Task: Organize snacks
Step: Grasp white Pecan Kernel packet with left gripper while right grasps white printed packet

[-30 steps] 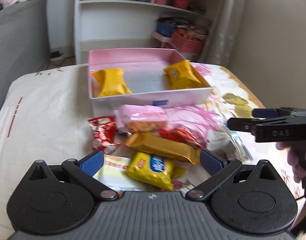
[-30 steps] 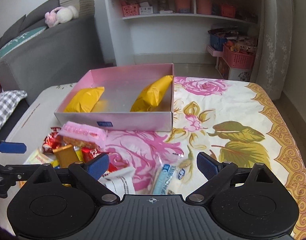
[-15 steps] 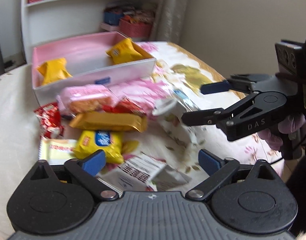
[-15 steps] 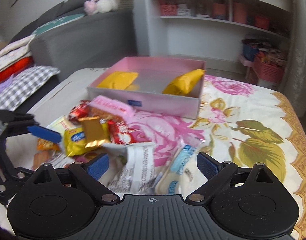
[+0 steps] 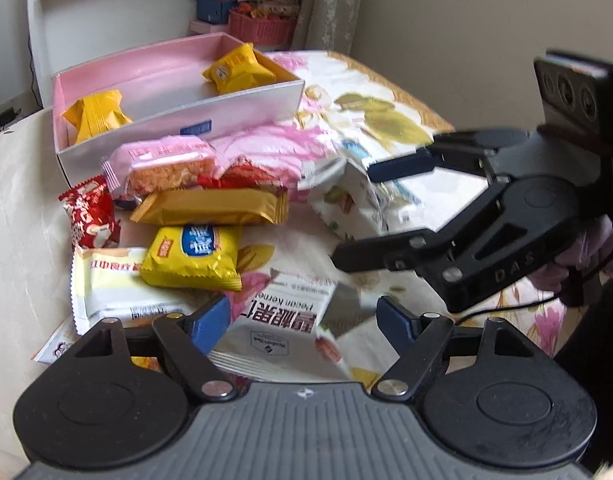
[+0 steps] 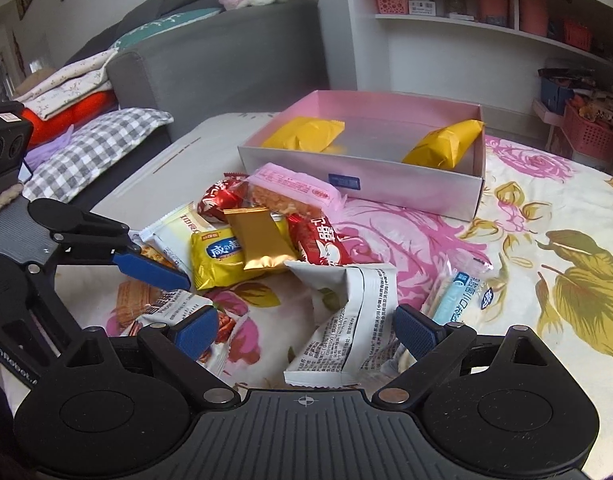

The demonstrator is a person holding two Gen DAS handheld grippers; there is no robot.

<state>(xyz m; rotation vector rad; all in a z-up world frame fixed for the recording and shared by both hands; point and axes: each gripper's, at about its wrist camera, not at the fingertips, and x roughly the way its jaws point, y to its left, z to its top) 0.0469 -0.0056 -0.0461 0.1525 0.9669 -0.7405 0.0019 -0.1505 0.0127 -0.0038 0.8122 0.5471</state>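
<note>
Floral tablecloth, snacks heaped before the pink box [image 5: 178,120]. My left gripper [image 5: 302,316] is closing around the white pecan packet [image 5: 278,320], not yet pinching; right gripper [image 6: 306,332] spread over another white packet [image 6: 346,320]. I'd centre pads before squeezing.

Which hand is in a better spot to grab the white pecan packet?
Left. The left tool straddles the pecan packet, and its jaws are closing around it. The right tool sits open over a different, crumpled white packet.
</note>
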